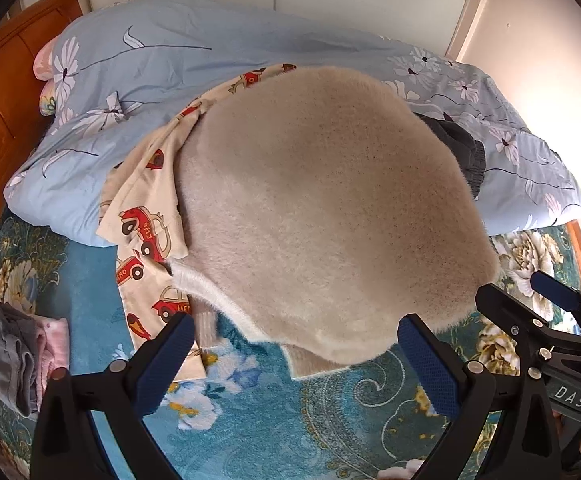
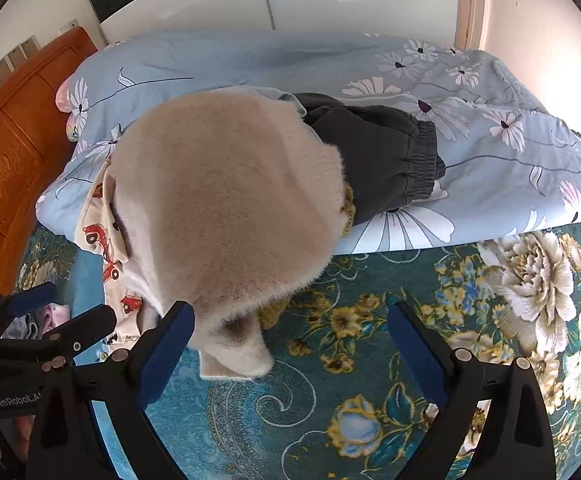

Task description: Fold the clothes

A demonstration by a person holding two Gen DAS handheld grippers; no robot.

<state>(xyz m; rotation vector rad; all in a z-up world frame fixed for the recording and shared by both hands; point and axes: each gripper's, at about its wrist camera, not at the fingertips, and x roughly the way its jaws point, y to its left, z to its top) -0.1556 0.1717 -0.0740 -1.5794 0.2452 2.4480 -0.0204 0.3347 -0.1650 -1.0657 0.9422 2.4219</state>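
- The beige fleece garment [image 1: 330, 208] lies heaped on the bed, its far part resting on the blue flowered quilt [image 1: 210, 52] and its near hem hanging toward the teal floral bedspread [image 1: 330, 420].
- In the left wrist view it fills the middle, with the car-print garment [image 1: 146, 220] peeking out from under it at 9 o'clock and a dark grey garment [image 1: 462, 144] at 2 o'clock.
- A small stack of grey and pink clothes [image 1: 26, 352] sits well apart at 8 o'clock; it looks like finished folds, though that is only a guess.
- The left tool [image 1: 294, 344] is spread wide and holds nothing; its blue pads flank the near hem of the fleece.
- The right tool [image 2: 290, 332] is likewise spread and empty, with the fleece's near corner just beside its left pad.
- The step in hand looks like picking the fleece off the pile so it can be laid flat on the open bedspread.
- To do it well, each tool should pinch one layer only at the near hem, the two grips well apart, so the cloth opens out instead of bunching.
- Keep the pads clear of the car-print garment below, or it may be dragged along.
- Thick pile may slip; a deep bite past the white edge [image 1: 210, 292] should hold better than a tip pinch.
- Draw it toward 6 o'clock, low over the bedspread, and let it settle smooth before any fold.
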